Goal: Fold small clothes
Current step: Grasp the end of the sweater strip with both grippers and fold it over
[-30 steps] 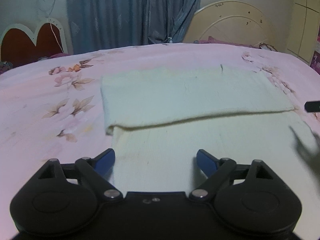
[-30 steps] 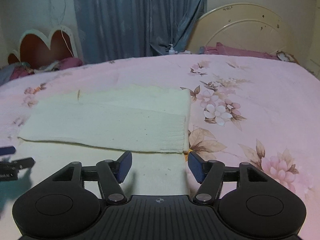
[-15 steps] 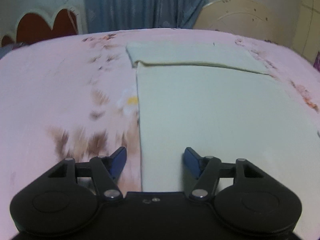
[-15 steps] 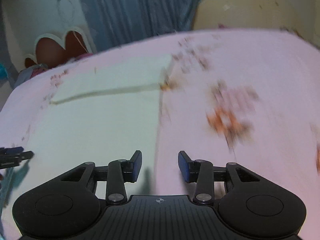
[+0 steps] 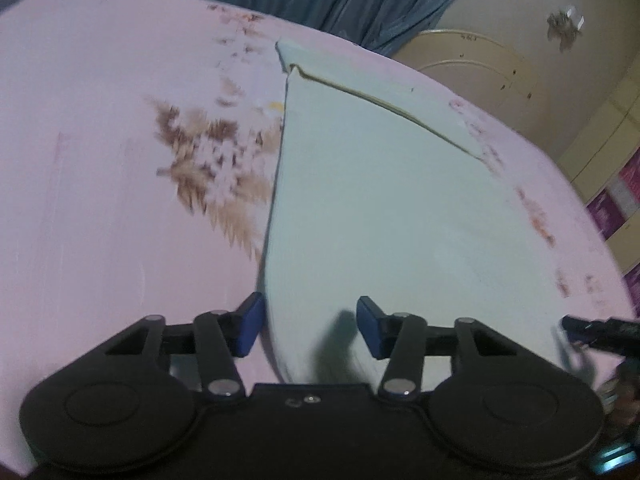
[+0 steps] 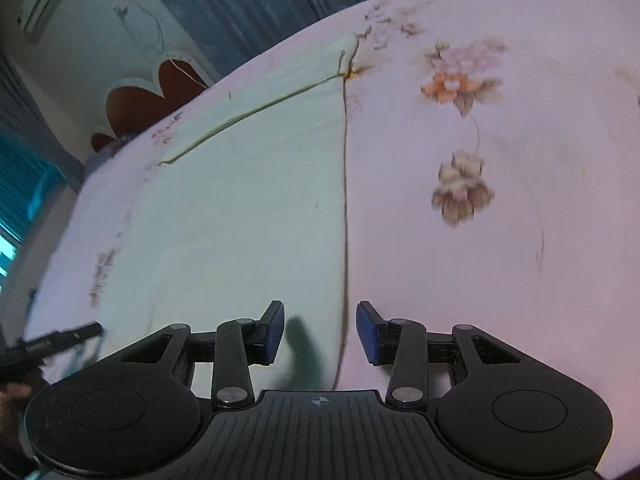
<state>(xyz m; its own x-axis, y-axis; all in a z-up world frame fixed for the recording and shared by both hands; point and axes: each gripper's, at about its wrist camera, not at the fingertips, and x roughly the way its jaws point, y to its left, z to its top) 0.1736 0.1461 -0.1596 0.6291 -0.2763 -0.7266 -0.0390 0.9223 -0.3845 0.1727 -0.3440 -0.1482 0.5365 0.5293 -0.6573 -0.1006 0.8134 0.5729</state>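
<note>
On the pink floral bed (image 5: 100,200) lies the cream cloth (image 5: 380,208), spread flat with its far portion already turned over into a double layer, the fold line running across the far end. And here are both tools down at the near end! The left tool (image 5: 310,326) has its blue pads spread wide, straddling the cloth's left edge right by the near left corner: one pad sits over bare bedsheet, the other over the fabric. Nothing pinched. Over on the other side, the right tool (image 6: 320,330) mirrors it, pads apart, bracketing the right edge (image 6: 345,220) near that near right corner, again gripping nothing. Each tool's tip peeks into the other's view at the frame margin.

Now, the cloth itself: it looks thin, soft and light, the sort that drapes and sags the moment it leaves the bed. No stiffness to rely on. The sensible hold, I'd judge, is right at the two near corners, one pad under and one over the edge, both sides taken together so the hem stays taut and level. Grab too shallow and it could slip out; lift unevenly and the fold will skew.
</note>
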